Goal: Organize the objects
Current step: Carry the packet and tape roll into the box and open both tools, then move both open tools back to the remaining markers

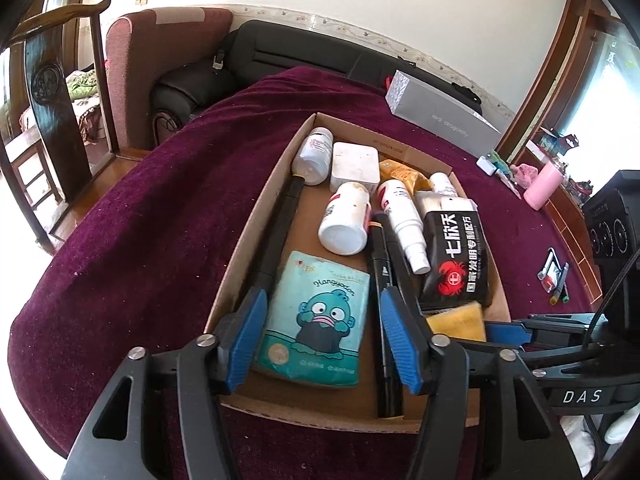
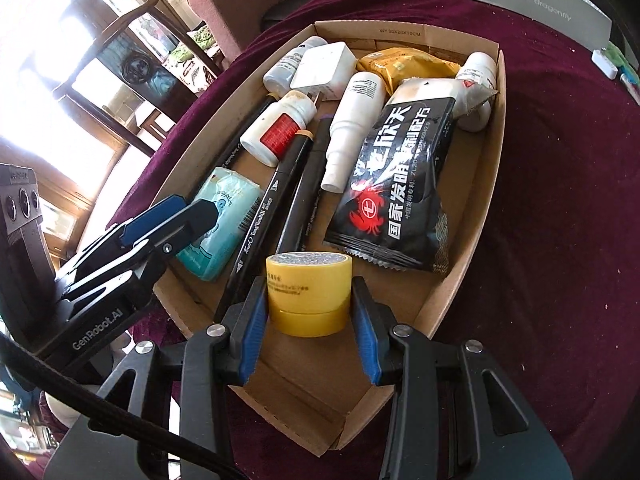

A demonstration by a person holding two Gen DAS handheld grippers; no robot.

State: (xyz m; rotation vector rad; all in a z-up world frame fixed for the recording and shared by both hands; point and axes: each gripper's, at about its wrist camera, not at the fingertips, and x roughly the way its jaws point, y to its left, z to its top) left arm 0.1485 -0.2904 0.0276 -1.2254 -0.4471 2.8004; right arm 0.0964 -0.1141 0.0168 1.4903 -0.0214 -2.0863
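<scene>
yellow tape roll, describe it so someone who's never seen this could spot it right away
On the maroon cloth sits an open cardboard box of bottles, markers and packets. At its near end, between the right gripper pads, stands the yellow tape roll. It is the only round, bright yellow thing there.

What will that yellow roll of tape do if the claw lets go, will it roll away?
Probably not. The yellow roll of tape stands on its flat end inside the brown cardboard box, so it should sit still. Tipped onto its round edge it could roll. It looks stiff and fairly light, and the right claw pads press its smooth sides, which may be slippery.
</scene>
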